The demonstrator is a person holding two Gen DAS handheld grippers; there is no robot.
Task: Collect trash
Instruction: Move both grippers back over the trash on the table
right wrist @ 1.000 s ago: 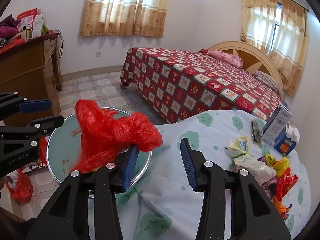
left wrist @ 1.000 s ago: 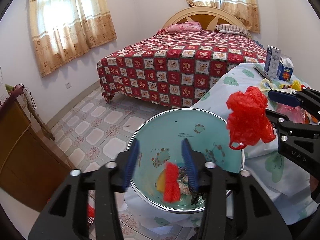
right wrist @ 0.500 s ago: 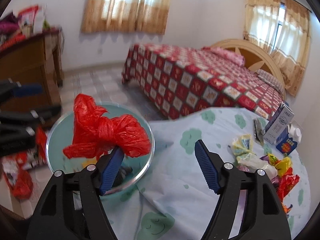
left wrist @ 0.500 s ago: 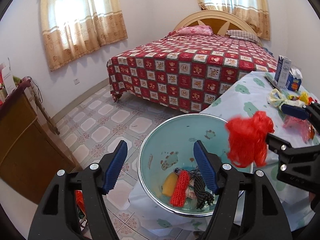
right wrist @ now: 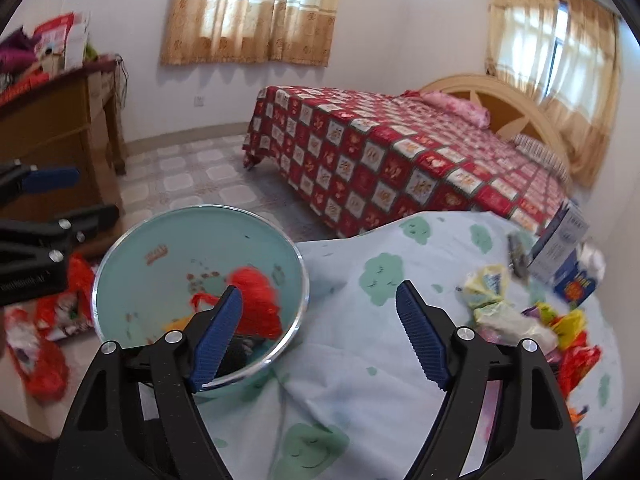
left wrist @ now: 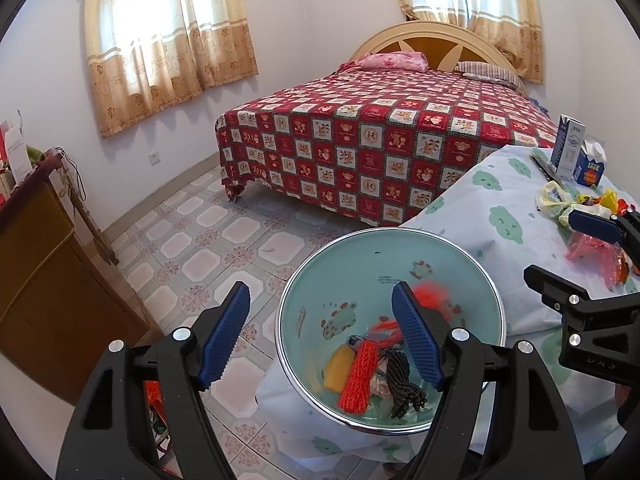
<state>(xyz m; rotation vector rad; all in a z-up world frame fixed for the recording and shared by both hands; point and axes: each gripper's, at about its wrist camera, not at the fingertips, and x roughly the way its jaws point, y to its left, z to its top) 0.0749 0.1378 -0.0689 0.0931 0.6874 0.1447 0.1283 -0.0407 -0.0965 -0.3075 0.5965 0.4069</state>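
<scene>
A pale green basin stands at the table's left edge. In it lie a yellow piece, a red net roll and a black cord bundle. A crumpled red plastic bag, blurred, is inside the basin, free of any grip. My left gripper is open and empty above the basin's near rim. My right gripper is open and empty over the tablecloth beside the basin. More trash lies at the table's right.
Two cartons stand at the table's far right. A bed with a red checked cover lies beyond. A wooden cabinet stands at left. Red bags lie on the tiled floor.
My right gripper opened and let the red bag go. The bag dropped into the basin. My left gripper opened wider and drew back a little.
</scene>
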